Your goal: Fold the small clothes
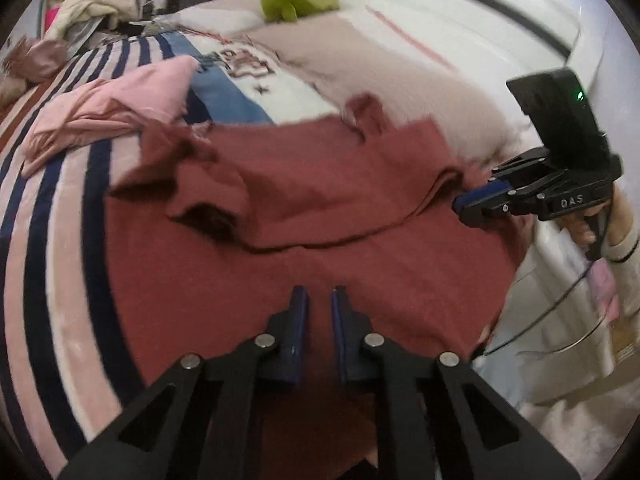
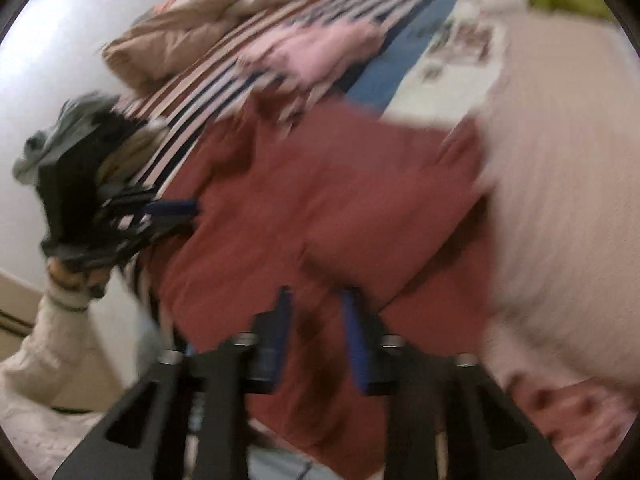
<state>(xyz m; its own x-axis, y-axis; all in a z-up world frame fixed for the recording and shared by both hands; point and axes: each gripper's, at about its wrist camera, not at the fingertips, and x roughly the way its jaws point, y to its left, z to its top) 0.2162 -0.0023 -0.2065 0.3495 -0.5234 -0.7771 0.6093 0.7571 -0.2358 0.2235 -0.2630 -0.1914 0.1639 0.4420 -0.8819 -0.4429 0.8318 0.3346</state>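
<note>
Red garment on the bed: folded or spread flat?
Partly folded: the red garment has its far part doubled over toward the middle, a fold edge crossing it; the near part lies flat.

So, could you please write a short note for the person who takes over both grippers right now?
Left gripper: open, holding nothing, above the near part of the red garment.
Right gripper: open, at the garment's right edge; the view is blurred, so contact is unclear.
The garment lies on the striped blanket, with its far part already folded over toward you.
The pink garment lies crumpled behind it, not folded.
Left: finish the red one, then the pink.
</note>
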